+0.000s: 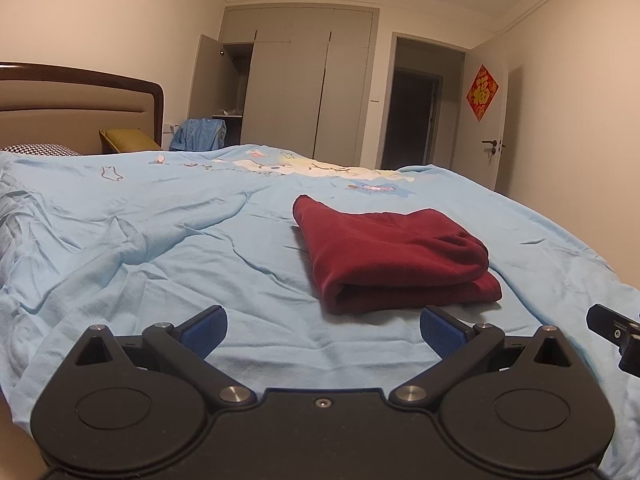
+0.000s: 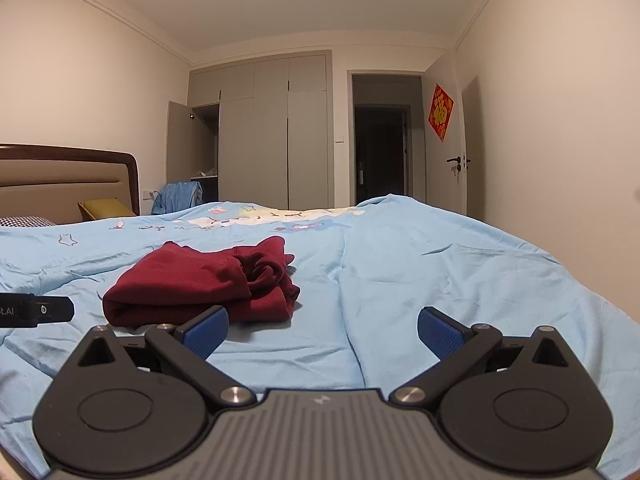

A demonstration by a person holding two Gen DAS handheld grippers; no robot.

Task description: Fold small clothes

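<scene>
I have both grippers low over the bed, and neither is holding anything. My left gripper stands spread wide, its blue pads well apart with only the light blue bedcover between them. The dark red garment lies folded on that cover just ahead of this gripper and a little to the right, a thick fold facing me and a flatter layer reaching away toward the far side of the bed. It is not touching either pad. At the right edge of this view I see a black part of my right gripper, near the garment's near right corner. From the right wrist, the right gripper is also wide, blue pads far apart over bare cover. Here the garment sits ahead and to the left, its near edge just beyond the left pad; I cannot tell whether they touch. Its right end is bunched and rumpled rather than flat. A black piece of the left gripper shows at the left edge, beside the garment. Beyond the bed stand a grey wardrobe with one door ajar and a dark open doorway.
</scene>
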